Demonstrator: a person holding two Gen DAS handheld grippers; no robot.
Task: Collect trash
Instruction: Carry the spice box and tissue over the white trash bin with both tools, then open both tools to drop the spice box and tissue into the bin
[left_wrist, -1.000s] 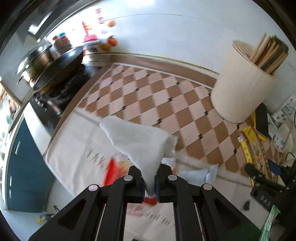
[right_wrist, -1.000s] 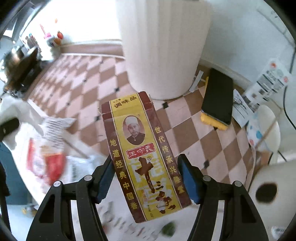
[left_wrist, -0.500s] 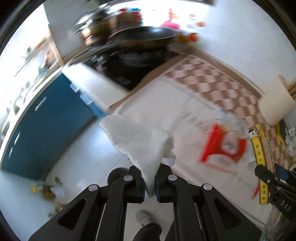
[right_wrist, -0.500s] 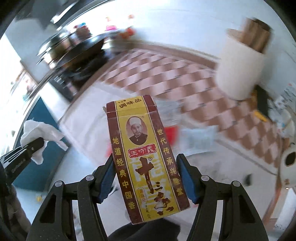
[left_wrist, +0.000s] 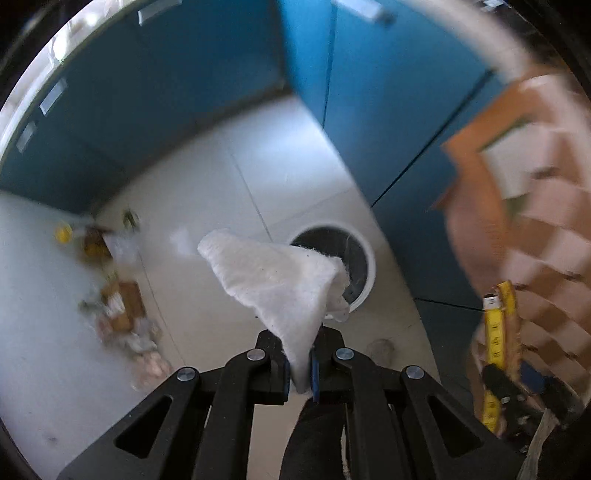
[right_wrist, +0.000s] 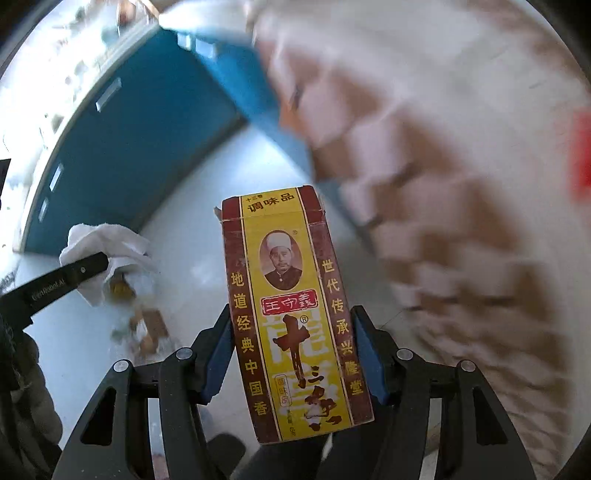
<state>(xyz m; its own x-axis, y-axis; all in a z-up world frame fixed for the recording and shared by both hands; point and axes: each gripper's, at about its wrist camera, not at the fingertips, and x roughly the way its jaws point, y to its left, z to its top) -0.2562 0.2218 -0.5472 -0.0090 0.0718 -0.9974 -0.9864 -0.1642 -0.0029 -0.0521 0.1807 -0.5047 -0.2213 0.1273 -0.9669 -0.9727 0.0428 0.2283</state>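
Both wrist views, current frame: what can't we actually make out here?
- Left wrist: bin interior, half hidden behind the white tissue in the left gripper.
- Left wrist: floor litter, motion-blurred; items unidentifiable.
- Right wrist: checkered counter, smeared by blur; nothing on it readable.
- Right wrist: bin not visible; the spice box in the right gripper blocks the centre.

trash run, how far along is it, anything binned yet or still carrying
Nothing visibly binned yet. In hand: the left gripper is shut on a white tissue above the round bin on the floor; the right gripper holds the yellow spice box. Left: drop both in, then gather the scattered litter on the floor.
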